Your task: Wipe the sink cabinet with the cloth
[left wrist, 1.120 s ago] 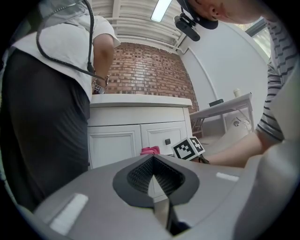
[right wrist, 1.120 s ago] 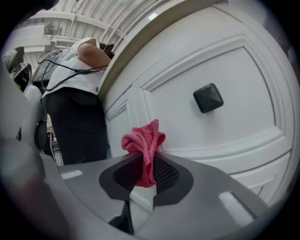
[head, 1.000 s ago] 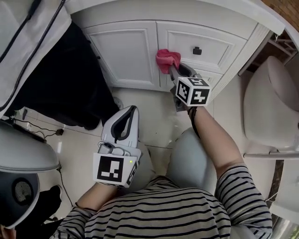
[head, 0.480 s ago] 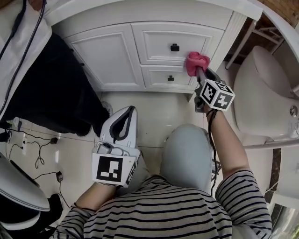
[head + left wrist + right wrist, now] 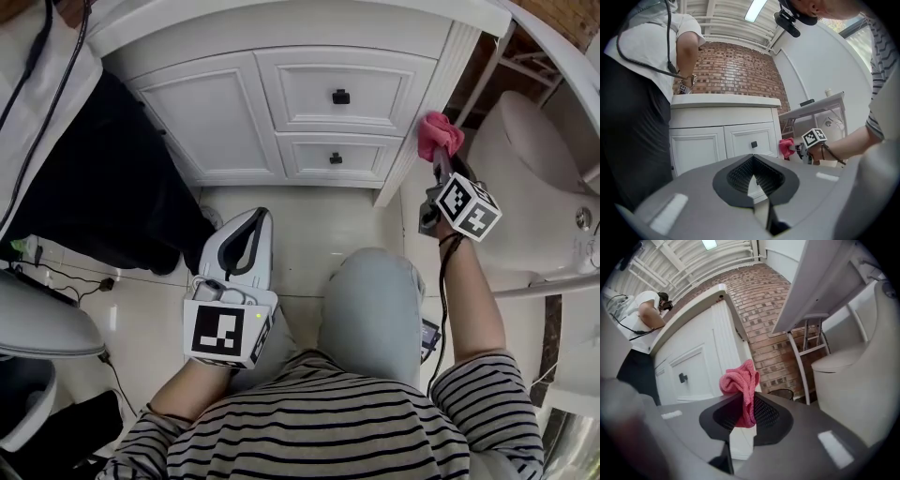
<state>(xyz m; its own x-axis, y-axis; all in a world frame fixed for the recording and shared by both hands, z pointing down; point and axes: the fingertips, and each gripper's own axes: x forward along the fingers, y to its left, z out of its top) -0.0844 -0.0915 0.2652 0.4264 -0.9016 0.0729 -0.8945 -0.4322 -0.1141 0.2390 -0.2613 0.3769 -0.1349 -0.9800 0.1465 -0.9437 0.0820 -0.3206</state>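
The white sink cabinet [image 5: 281, 103] fills the top of the head view, with a door at left and two drawers with dark knobs. My right gripper [image 5: 437, 161] is shut on a pink cloth [image 5: 438, 133], which is bunched against the cabinet's right corner post [image 5: 427, 117]. From the right gripper view the cloth [image 5: 741, 386] sticks up from between the jaws beside the cabinet's corner [image 5: 729, 341]. My left gripper [image 5: 247, 246] hangs low over the floor in front of the cabinet, jaws shut and holding nothing. The cloth [image 5: 786, 147] also appears at a distance in the left gripper view.
A toilet [image 5: 525, 178] stands just right of the cabinet. A person in dark trousers [image 5: 103, 178] stands at the cabinet's left side. A metal rack [image 5: 806, 341] and a brick wall [image 5: 764, 305] lie behind the cabinet's corner. Cables [image 5: 37, 253] and a pale rounded object [image 5: 37, 319] sit on the tiled floor at left.
My right gripper has carried the cloth rightward across the drawer fronts to the cabinet's right corner post. The left gripper has stayed about where it was.
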